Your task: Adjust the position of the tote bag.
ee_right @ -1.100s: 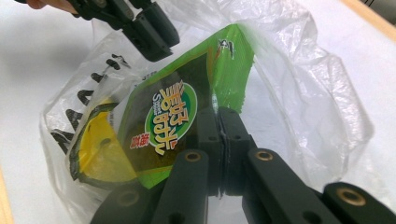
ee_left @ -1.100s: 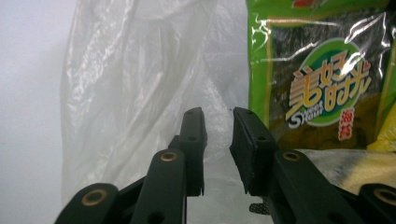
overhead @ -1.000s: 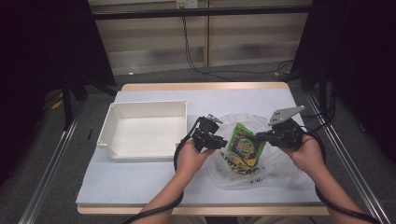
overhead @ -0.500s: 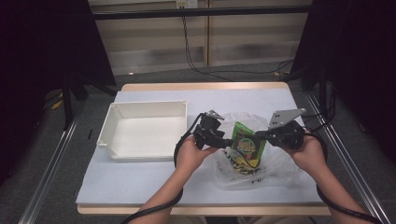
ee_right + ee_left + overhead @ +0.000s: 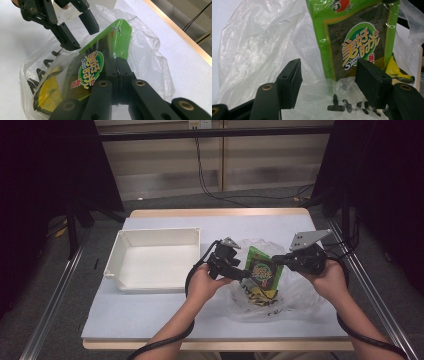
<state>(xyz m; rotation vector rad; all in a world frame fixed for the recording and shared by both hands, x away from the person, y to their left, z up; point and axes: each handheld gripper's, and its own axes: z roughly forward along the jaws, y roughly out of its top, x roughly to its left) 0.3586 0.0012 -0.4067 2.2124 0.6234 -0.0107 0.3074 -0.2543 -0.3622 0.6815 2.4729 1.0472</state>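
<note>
Two grippers work the clear plastic bag near the desk's right edge: the right gripper pinches the green snack packet, while the left gripper has just opened, freeing the bag for pulling the packet out.

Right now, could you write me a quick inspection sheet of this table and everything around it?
Surface: pale table, wooden edge.
Job's things: green snack packet half out of a clear plastic bag; yellow packet inside the bag.
Clutter: empty white tray at the left.
Grippers: right gripper shut on the green snack packet's edge; left gripper open, jaws just widened, bag film between them.
Cables: black cable loops from the left gripper.
Surroundings: dark curtains, wall cables behind.
</note>
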